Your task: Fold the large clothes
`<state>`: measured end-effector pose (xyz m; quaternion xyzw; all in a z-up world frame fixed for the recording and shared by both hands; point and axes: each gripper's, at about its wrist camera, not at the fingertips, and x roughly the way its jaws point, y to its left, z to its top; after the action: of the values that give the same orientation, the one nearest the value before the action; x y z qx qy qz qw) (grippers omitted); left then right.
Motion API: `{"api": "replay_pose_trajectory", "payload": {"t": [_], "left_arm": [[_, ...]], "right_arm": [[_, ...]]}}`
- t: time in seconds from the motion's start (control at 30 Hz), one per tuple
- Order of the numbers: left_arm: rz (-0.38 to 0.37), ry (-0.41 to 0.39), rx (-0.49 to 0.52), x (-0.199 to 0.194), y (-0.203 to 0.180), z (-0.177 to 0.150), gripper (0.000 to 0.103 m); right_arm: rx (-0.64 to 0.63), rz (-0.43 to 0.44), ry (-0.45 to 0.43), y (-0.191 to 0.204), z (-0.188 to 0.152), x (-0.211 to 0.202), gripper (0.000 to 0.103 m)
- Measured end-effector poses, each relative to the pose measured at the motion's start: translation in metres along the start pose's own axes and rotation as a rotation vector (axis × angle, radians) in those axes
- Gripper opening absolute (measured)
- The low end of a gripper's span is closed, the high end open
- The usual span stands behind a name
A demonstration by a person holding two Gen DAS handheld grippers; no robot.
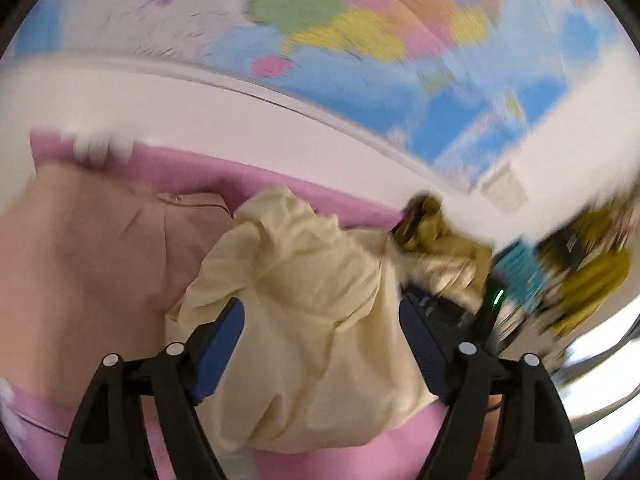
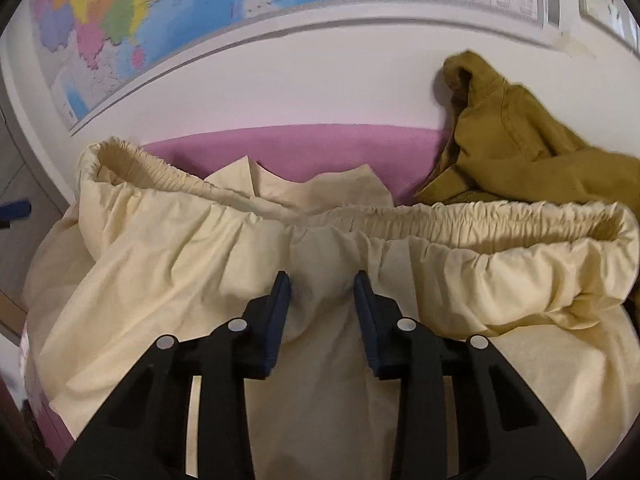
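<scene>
A cream garment (image 2: 168, 264) with a gathered elastic waistband (image 2: 460, 216) lies crumpled on the pink bedsheet (image 2: 304, 148). My right gripper (image 2: 322, 280) points down at it just below the waistband. Its jaws stand narrow, and a raised fold of the cream cloth is pinched between the blue pads (image 2: 280, 300). In the blurred left wrist view the same cream garment (image 1: 312, 280) is a loose heap. My left gripper (image 1: 320, 304) hovers over it with jaws wide apart, and its pads (image 1: 228, 332) press on nothing.
An olive-yellow garment (image 2: 520, 144) is piled at the back right against the white wall. A flat tan garment (image 1: 100, 248) lies left of the cream one. A coloured map (image 2: 120, 16) hangs on the wall. A blurred teal and black object (image 1: 520, 276) shows at the right.
</scene>
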<state>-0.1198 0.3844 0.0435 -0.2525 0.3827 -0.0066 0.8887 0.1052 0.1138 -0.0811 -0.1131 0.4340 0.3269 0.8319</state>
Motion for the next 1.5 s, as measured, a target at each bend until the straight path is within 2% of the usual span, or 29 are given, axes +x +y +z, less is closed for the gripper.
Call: {"api": "replay_pose_trajectory", "payload": {"t": [0.07,0.13,0.2,0.27,0.3,0.4,0.5,0.53,0.6,0.63,0.7,0.77,0.83,0.9,1.0,1.07,1.1,1.13,1.17,1.2,1.23,1.27,1.3,1.33,1.37,1.43,1.5], "left_arm": [[0.096,0.069,0.077,0.028,-0.008,-0.009,0.076],[0.162,0.141,0.116,0.060,-0.008,-0.015,0.076],[0.245,0.139,0.154,0.078,-0.008,-0.016,0.076],[0.290,0.130,0.178,0.089,-0.008,-0.011,0.076],[0.328,0.112,0.184,0.094,-0.007,-0.005,0.074],[0.411,0.112,0.177,0.111,0.001,0.011,0.051],[0.435,0.134,0.133,0.126,0.013,0.026,0.040],[0.429,0.134,0.112,0.128,0.018,0.031,0.039],[0.373,0.150,0.020,0.124,0.033,0.037,0.039],[0.325,0.148,-0.062,0.119,0.045,0.041,0.040],[0.273,0.115,-0.102,0.105,0.053,0.040,0.039],[0.225,0.054,-0.071,0.082,0.054,0.032,0.052],[0.181,-0.013,-0.008,0.053,0.049,0.016,0.081],[0.183,-0.073,0.053,0.027,0.043,-0.003,0.083],[0.218,-0.103,0.109,0.008,0.048,-0.029,0.091],[0.220,-0.080,0.119,0.014,0.053,-0.038,0.091],[0.215,-0.060,0.118,0.022,0.055,-0.041,0.091],[0.204,-0.046,0.115,0.029,0.057,-0.046,0.090],[0.179,-0.031,0.109,0.039,0.059,-0.050,0.088],[0.151,-0.022,0.101,0.045,0.060,-0.057,0.072],[0.120,-0.017,0.086,0.050,0.061,-0.059,0.054],[0.110,-0.015,0.069,0.052,0.060,-0.060,0.046],[0.106,-0.018,0.053,0.048,0.058,-0.059,0.027],[0.082,-0.026,0.032,0.039,0.057,-0.058,0.016],[0.061,-0.018,0.001,0.034,0.057,-0.060,0.014],[-0.029,0.023,-0.065,0.020,0.059,-0.063,0.012],[-0.073,0.040,-0.066,0.012,0.052,-0.074,0.012]], "right_arm": [[0.008,0.027,-0.002,-0.001,0.001,-0.006,0.038],[0.009,0.062,-0.011,-0.003,-0.001,-0.020,0.048],[-0.012,0.081,-0.050,-0.006,-0.006,-0.045,0.056],[-0.028,0.101,-0.086,-0.008,-0.009,-0.071,0.059],[-0.036,0.088,-0.104,-0.011,-0.014,-0.084,0.059],[-0.033,0.062,-0.135,-0.029,-0.028,-0.114,0.060],[-0.013,0.005,-0.159,-0.052,-0.040,-0.133,0.064],[0.002,-0.027,-0.169,-0.059,-0.045,-0.138,0.068],[0.050,-0.044,-0.175,-0.080,-0.060,-0.147,0.075],[0.076,-0.048,-0.176,-0.089,-0.067,-0.150,0.076],[0.130,-0.052,-0.164,-0.109,-0.085,-0.152,0.078],[0.161,-0.064,-0.172,-0.123,-0.101,-0.152,0.082],[0.221,-0.013,-0.175,-0.138,-0.117,-0.154,0.086],[0.250,0.032,-0.176,-0.144,-0.129,-0.154,0.091],[0.239,0.070,-0.159,-0.142,-0.138,-0.146,0.091],[0.204,0.056,-0.141,-0.135,-0.138,-0.136,0.089],[0.195,0.059,-0.138,-0.134,-0.137,-0.131,0.081],[0.194,0.059,-0.138,-0.133,-0.135,-0.129,0.065],[0.194,0.068,-0.137,-0.133,-0.135,-0.129,0.055],[0.192,0.081,-0.139,-0.134,-0.133,-0.131,0.027],[0.193,0.094,-0.143,-0.135,-0.129,-0.135,0.014],[0.212,0.105,-0.166,-0.138,-0.125,-0.147,0.012],[0.228,0.112,-0.199,-0.141,-0.122,-0.161,0.009],[0.241,0.129,-0.235,-0.144,-0.118,-0.181,0.008],[0.237,0.119,-0.268,-0.145,-0.115,-0.200,0.007],[0.224,0.102,-0.332,-0.148,-0.115,-0.236,0.006],[0.230,0.125,-0.370,-0.155,-0.124,-0.262,0.006]]}}
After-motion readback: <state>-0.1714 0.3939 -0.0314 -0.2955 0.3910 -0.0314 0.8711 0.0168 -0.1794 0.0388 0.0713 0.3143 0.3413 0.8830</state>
